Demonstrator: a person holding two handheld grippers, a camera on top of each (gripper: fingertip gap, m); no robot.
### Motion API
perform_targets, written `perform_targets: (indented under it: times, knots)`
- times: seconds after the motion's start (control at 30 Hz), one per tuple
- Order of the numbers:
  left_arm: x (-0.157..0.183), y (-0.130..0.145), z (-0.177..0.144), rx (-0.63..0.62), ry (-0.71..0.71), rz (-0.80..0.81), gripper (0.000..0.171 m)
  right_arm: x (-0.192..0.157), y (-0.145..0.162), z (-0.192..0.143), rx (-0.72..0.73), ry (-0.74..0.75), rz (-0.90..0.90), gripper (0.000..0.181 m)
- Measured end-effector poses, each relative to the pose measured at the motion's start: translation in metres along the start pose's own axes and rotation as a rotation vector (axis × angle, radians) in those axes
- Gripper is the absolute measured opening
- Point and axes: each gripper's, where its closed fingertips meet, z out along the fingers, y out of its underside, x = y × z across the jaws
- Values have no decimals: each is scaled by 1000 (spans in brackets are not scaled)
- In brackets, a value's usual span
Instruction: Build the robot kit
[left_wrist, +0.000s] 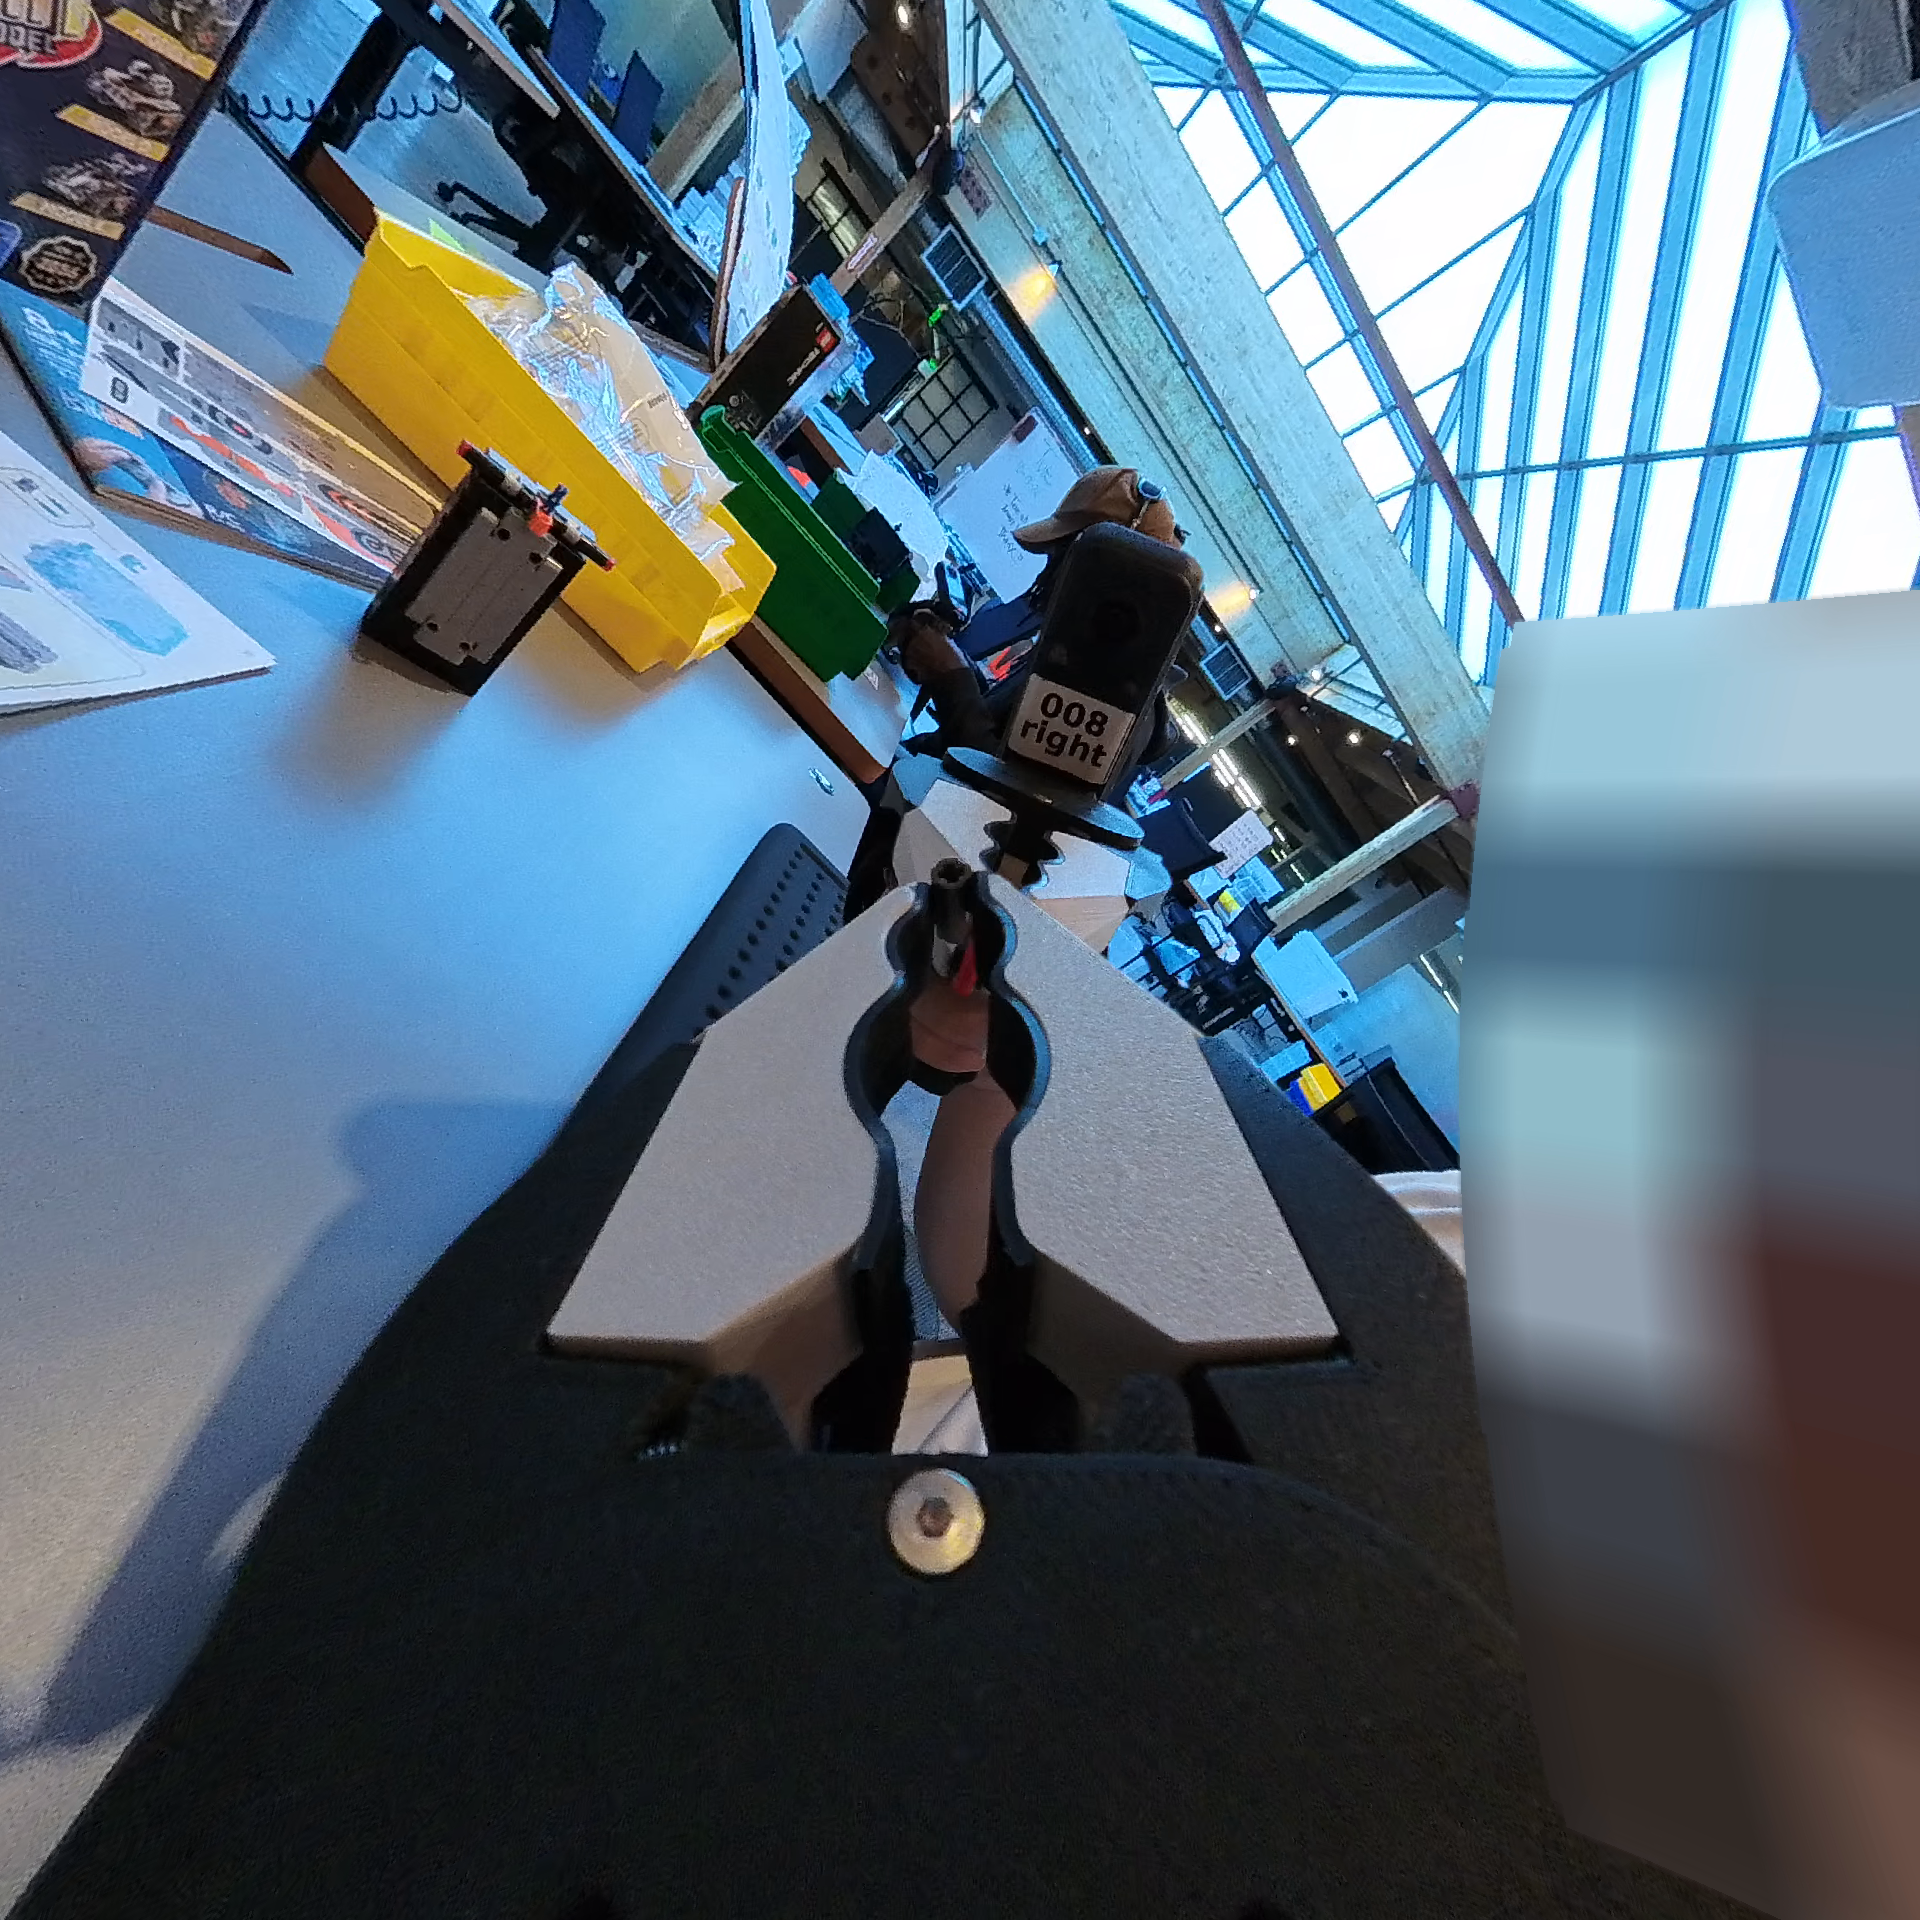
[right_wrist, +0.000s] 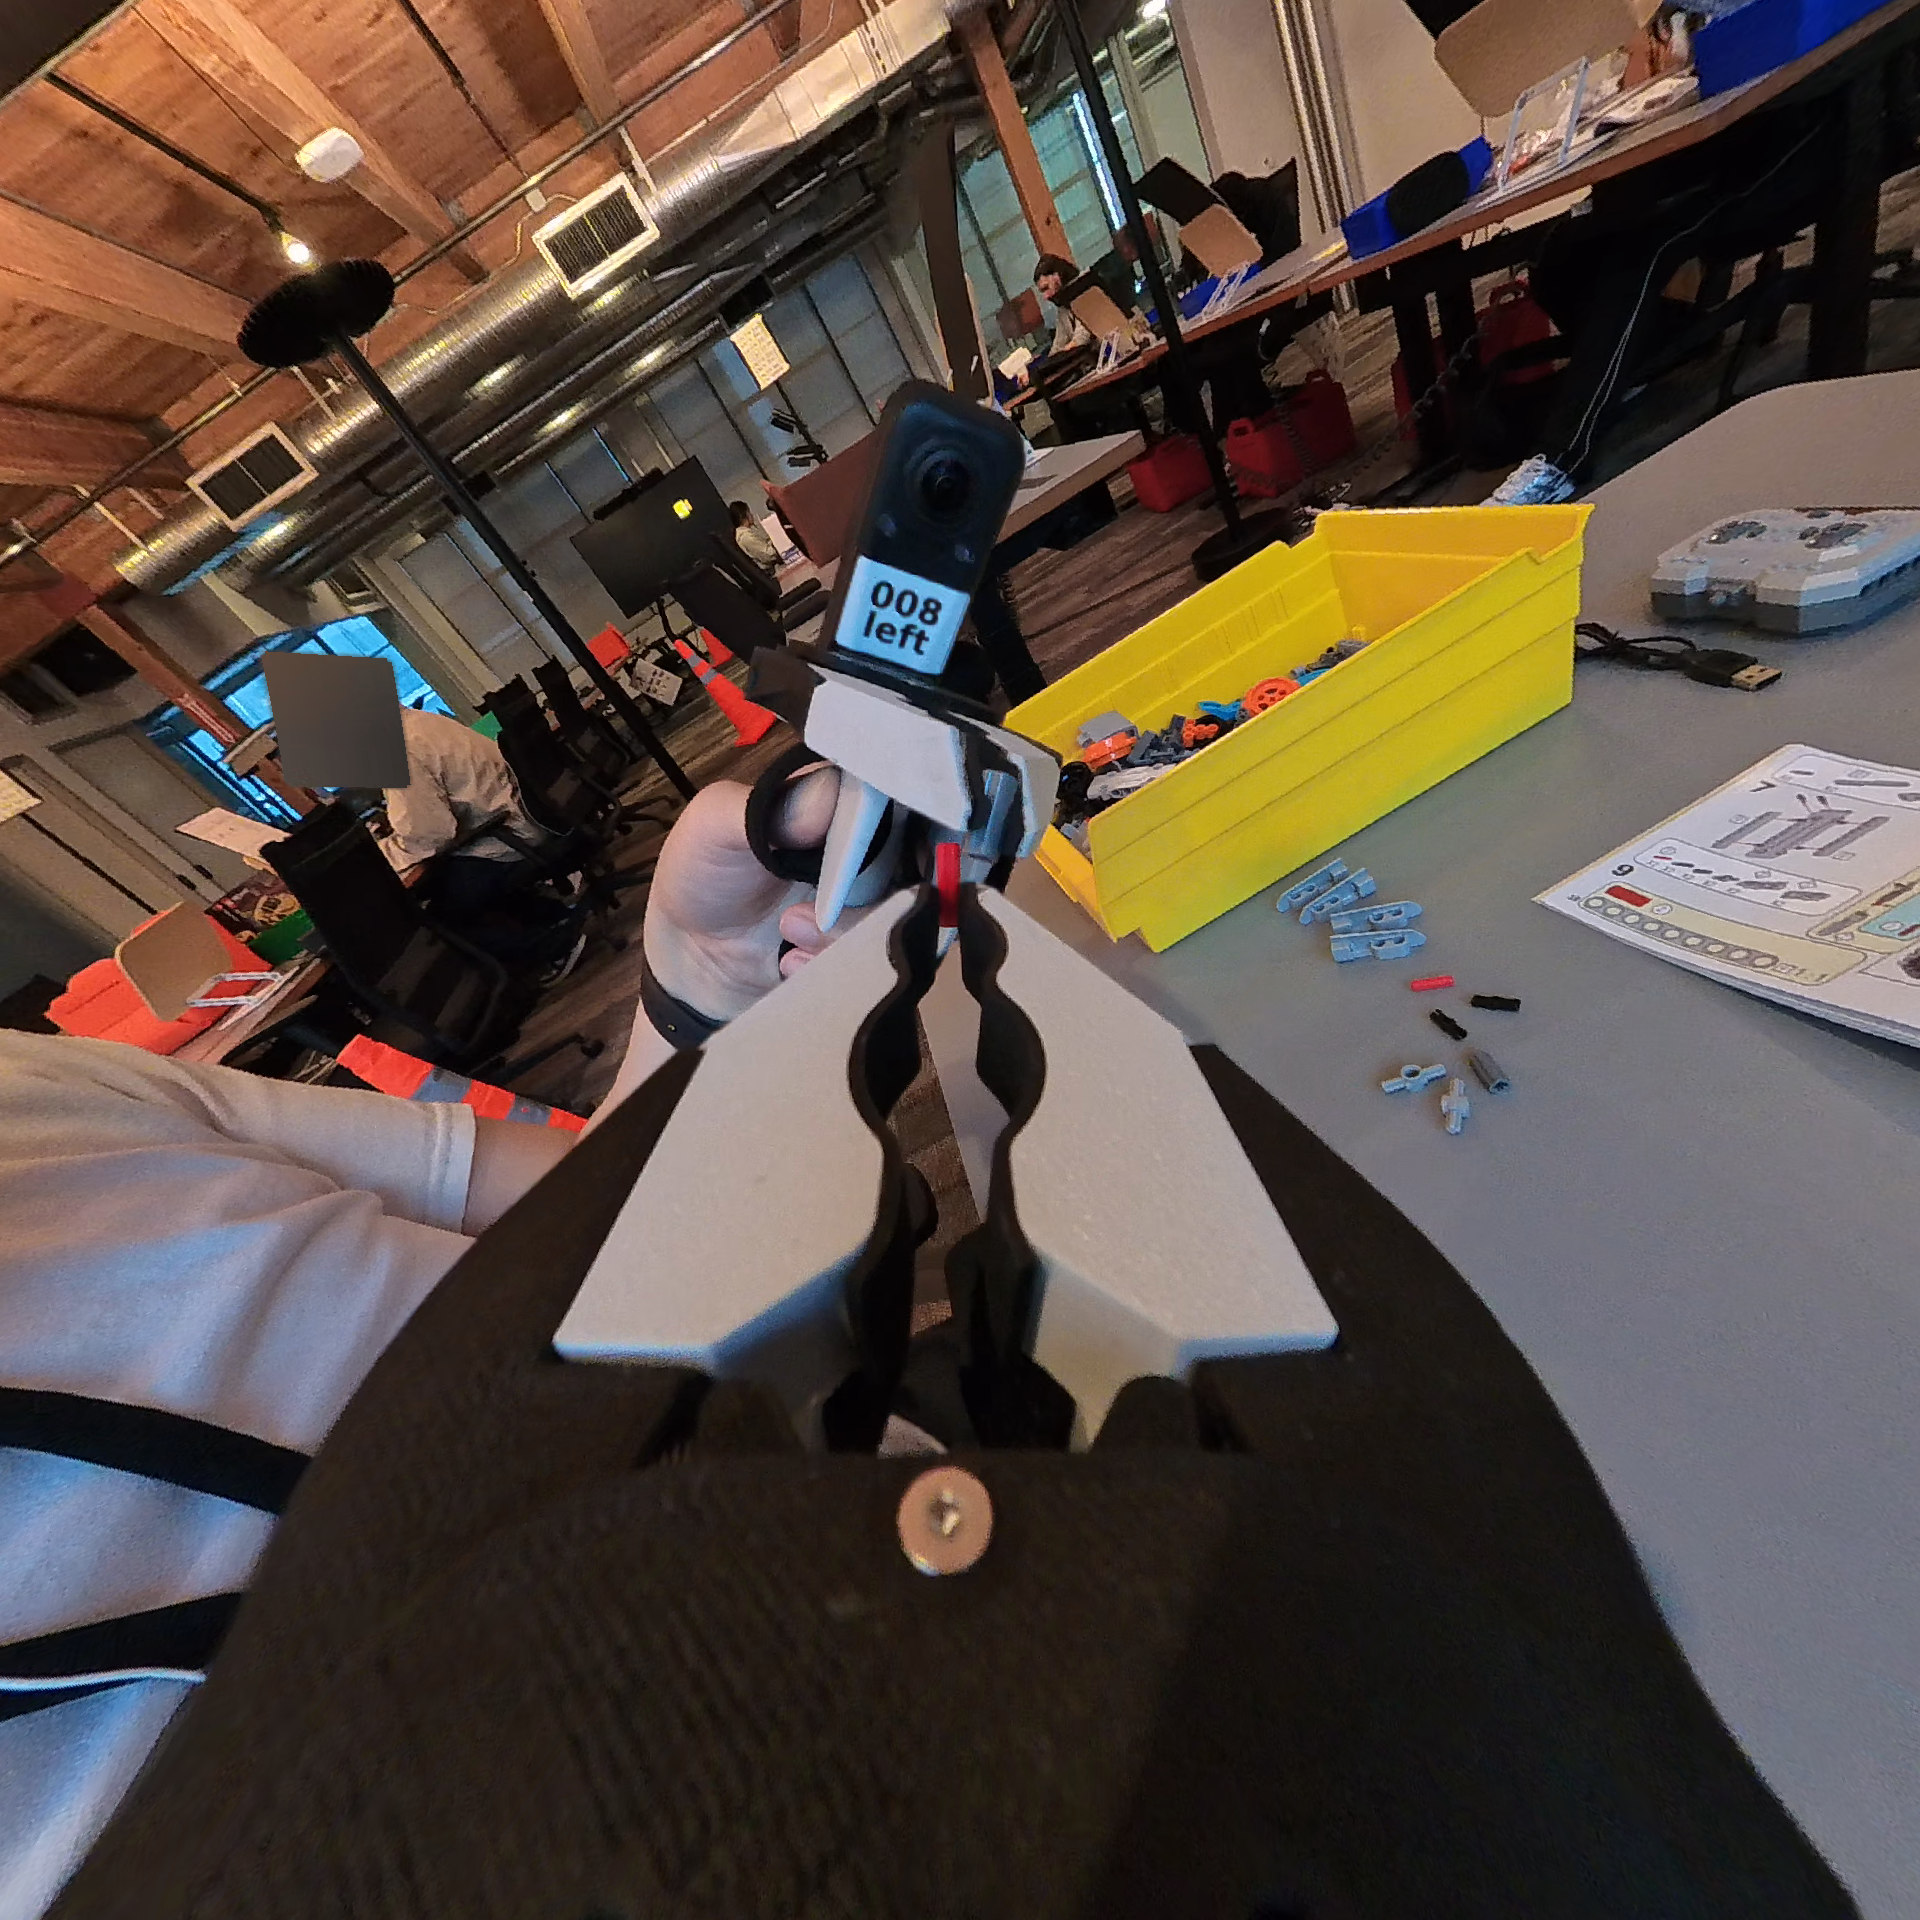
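My left gripper (left_wrist: 951, 909) is shut on a small dark grey connector piece (left_wrist: 948, 902) at its tips. My right gripper (right_wrist: 940, 904) is shut on a short red pin (right_wrist: 948, 883). The two grippers face each other tip to tip, in the air off the edge of the grey table (right_wrist: 1558, 1299). The right gripper (left_wrist: 1023, 873) shows just beyond the left one's tips. In the right wrist view the left gripper (right_wrist: 966, 831) holds its grey piece (right_wrist: 989, 821) against the red pin's end. A hand (right_wrist: 717, 883) holds the left gripper.
A yellow bin (right_wrist: 1351, 707) of loose bricks stands on the table, with small blue and black pieces (right_wrist: 1351, 914) and an instruction booklet (right_wrist: 1766, 883) beside it. A grey hub (right_wrist: 1787, 566) and cable (right_wrist: 1683, 660) lie behind. A black-and-grey assembly (left_wrist: 483, 571) stands by the yellow bin (left_wrist: 499, 416). Less than 4 cm separates the two grippers' tips.
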Motion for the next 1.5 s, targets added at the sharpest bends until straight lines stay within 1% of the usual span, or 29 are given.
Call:
perform_targets:
  times: [0.13, 0.43, 0.73, 0.87, 0.97, 1.03, 1.1, 1.27, 1.37, 1.5]
  knots:
    - [1, -1, -3, 10, 15, -13, 4, 5, 2, -1, -19, 42, -21, 2]
    - [-3, 1, -1, -6, -16, 11, 4, 8, 3, -1, -29, 57, -10, 3]
    - [-18, 1, 1, -19, -136, 74, 4, 23, 8, 0, -58, 159, -49, 2]
    - [-24, 1, 0, -20, -165, 92, 4, 28, 9, 1, -42, 140, -24, 2]
    - [-40, 2, -1, -26, -229, 100, 4, 43, 16, 6, -35, 138, -80, 2]
    - [-58, 3, -2, -23, -280, 94, 4, 58, 24, 10, -18, 139, -61, 2]
    - [-78, 4, -3, -10, -300, 53, 4, 75, 32, 14, 14, 111, -26, 2]
    - [-122, 10, -4, 25, -272, -99, 5, 111, 52, 20, 57, 42, 123, 2]
    - [-134, 11, -4, 53, -216, -187, 5, 121, 57, 21, 38, 33, 206, 2]
    - [-148, 15, -5, 49, -220, -245, 4, 131, 67, 24, 27, 24, 329, 2]
